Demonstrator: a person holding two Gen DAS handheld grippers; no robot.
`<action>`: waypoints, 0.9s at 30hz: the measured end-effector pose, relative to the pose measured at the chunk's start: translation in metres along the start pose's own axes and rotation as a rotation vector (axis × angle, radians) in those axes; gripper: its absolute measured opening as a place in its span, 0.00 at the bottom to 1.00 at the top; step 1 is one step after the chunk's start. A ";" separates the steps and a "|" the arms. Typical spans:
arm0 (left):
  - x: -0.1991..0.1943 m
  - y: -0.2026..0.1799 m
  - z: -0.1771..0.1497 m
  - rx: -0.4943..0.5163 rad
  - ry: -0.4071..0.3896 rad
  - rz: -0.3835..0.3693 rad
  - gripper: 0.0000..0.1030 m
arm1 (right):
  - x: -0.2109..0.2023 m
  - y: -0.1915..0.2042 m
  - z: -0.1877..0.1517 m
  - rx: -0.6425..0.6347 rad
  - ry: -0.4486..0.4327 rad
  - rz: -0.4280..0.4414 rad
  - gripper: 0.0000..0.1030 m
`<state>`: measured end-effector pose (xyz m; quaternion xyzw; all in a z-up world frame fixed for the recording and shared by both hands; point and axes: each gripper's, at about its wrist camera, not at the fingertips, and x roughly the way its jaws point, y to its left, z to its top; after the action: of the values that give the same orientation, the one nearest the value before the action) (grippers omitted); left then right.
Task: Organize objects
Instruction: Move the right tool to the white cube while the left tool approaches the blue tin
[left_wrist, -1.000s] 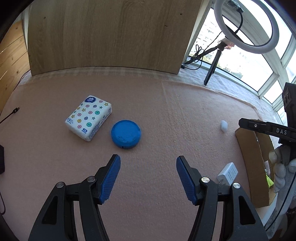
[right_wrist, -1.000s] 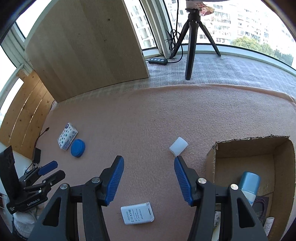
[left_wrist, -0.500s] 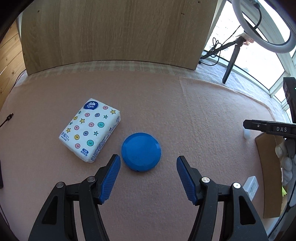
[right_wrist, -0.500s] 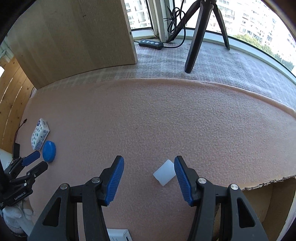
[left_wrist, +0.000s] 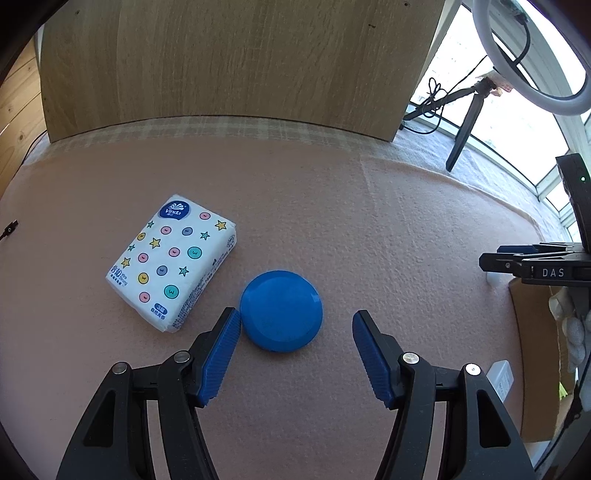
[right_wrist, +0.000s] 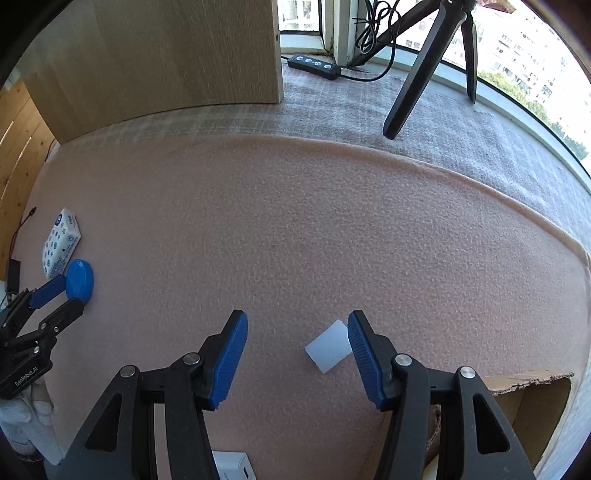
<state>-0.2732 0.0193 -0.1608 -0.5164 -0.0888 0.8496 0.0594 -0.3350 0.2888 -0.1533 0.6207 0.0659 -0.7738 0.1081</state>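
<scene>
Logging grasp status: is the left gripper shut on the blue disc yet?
No: left gripper is open, its pads clear of the blue disc.

Both tongs came down, now straddling blue disc (left_wrist: 280, 311) and white block (right_wrist: 328, 346)

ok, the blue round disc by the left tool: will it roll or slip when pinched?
The blue disc lies flat on the pink felt mat, so rolling seems unlikely. It looks like smooth, rigid plastic; its low curved rim may slide out of the left tool. The felt probably resists sliding if pushed.
</scene>
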 end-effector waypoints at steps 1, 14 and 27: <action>0.000 0.001 0.000 -0.002 -0.001 -0.002 0.65 | 0.003 0.001 0.001 -0.007 0.013 -0.011 0.51; -0.008 0.010 -0.004 -0.017 -0.012 -0.021 0.65 | -0.002 0.003 0.001 0.063 0.073 0.281 0.48; -0.004 0.010 -0.006 -0.010 0.000 -0.007 0.65 | 0.006 -0.015 -0.002 0.112 0.031 0.095 0.48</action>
<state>-0.2664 0.0091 -0.1618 -0.5165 -0.0949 0.8489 0.0600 -0.3379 0.3037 -0.1601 0.6401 -0.0052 -0.7606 0.1089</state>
